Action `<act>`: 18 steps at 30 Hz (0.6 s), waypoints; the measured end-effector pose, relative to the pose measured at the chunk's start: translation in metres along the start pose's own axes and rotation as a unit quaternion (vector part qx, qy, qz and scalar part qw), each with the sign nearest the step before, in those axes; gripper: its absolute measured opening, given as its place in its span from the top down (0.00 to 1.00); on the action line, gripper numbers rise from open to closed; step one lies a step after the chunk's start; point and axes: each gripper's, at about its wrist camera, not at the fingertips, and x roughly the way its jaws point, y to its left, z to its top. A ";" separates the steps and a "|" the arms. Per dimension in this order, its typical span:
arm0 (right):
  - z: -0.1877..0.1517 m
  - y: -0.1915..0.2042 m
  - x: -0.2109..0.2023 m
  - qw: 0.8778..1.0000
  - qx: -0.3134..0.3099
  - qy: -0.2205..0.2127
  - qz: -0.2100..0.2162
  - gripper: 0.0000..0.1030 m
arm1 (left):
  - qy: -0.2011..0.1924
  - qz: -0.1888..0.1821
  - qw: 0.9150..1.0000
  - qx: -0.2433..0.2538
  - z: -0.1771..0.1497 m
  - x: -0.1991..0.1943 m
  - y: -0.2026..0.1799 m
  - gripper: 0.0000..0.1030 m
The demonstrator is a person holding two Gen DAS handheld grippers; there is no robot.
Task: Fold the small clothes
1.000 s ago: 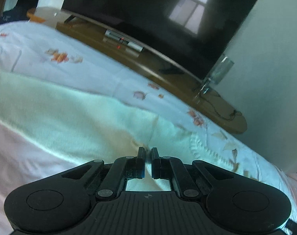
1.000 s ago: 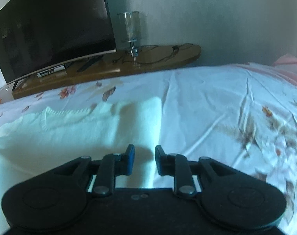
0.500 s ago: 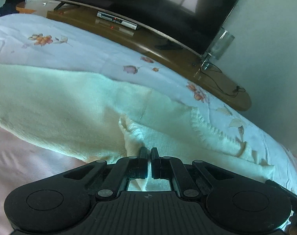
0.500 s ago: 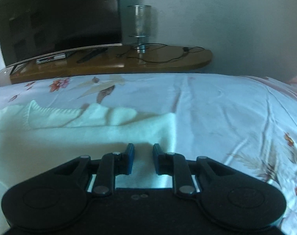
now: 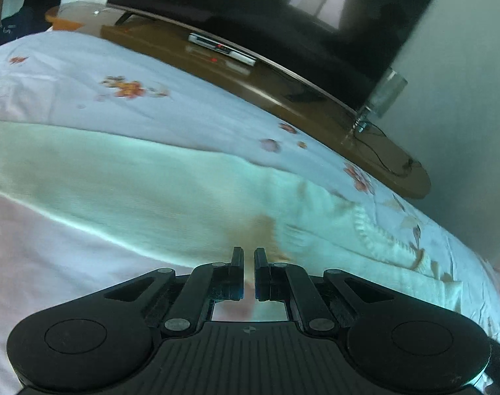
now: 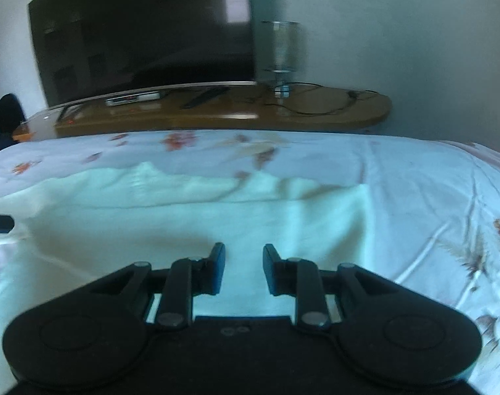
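Low in the left wrist view, the left gripper (image 5: 249, 258) has its jaws pressed nearly together, and whether a fold of cloth is caught between them I cannot tell. Low in the right wrist view, the right gripper (image 6: 244, 258) has its jaws parted and opening, nothing pinched, only cloth lying under the gap. Just beyond both lies the cream sweater (image 6: 184, 217), spread across the middle of each frame, its ribbed knitted edge toward the lower right of the left view. It looks soft, light and floppy, so it should be taken at an edge or corner. Underneath is a flowered bedsheet (image 6: 414, 177). Farther up stand a wooden shelf (image 6: 315, 115), a dark television (image 5: 282, 10) and a glass lamp (image 6: 281, 52).
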 end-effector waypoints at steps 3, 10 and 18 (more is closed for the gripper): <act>-0.006 0.034 -0.003 1.000 0.001 0.008 0.011 0.74 | 0.014 0.004 1.000 -0.025 0.005 -0.010 0.037 0.96; 0.000 0.127 0.010 0.999 -0.024 0.011 0.045 0.75 | 0.016 0.028 0.998 -0.062 0.016 -0.037 0.114 0.96; 0.016 0.195 0.046 0.998 -0.028 0.020 0.060 0.75 | 0.001 0.066 0.989 -0.129 0.024 -0.050 0.193 0.96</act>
